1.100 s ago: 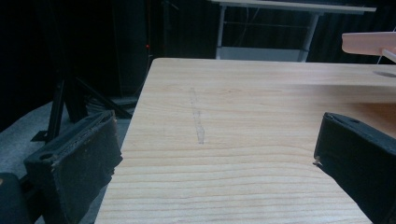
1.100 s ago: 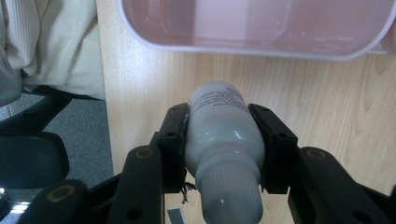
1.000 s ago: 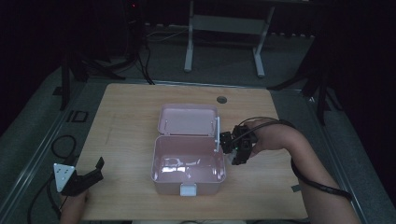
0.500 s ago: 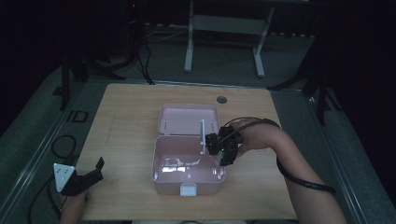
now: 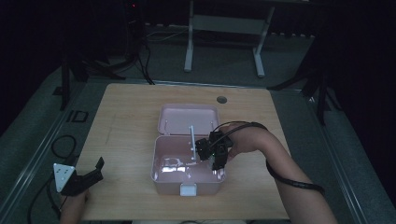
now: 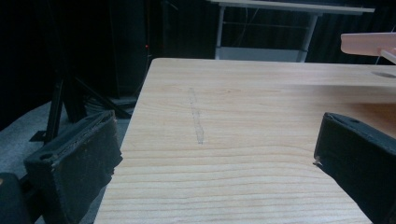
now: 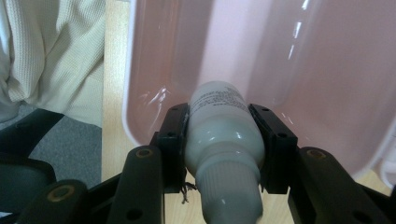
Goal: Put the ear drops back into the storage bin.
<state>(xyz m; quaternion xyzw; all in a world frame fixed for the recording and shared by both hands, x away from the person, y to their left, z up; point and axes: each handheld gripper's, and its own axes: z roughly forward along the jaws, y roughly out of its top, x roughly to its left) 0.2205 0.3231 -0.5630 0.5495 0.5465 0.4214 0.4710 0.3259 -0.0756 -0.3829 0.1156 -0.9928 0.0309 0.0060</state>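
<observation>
In the right gripper view the white bottle (image 7: 223, 135) is cut off at the bottom edge, so its ribbed cap end runs out of sight between the roots of the fingers (image 7: 170, 140), and its far, rounded end hides part of the pink box (image 7: 327, 70) beyond. Small dark print runs across the bottle's shoulder, too fine and too bent by the curve to read; no brand can be made out. The right gripper (image 7: 223, 149) has both fingers pressed flat on the bottle's sides, holding it firmly. The bottle's long axis lies along the fingers, cap toward the gripper body and base pointing out past the fingertips into the box's open tray. From the high view the right gripper (image 5: 215, 154) hangs over the tray's right part, with the bottle itself too small and dark to pick out there. The left gripper (image 6: 215, 154) stands with its fingers wide apart over bare table (image 6: 243, 102), nothing between them; the box's edge shows far off to their right.
</observation>
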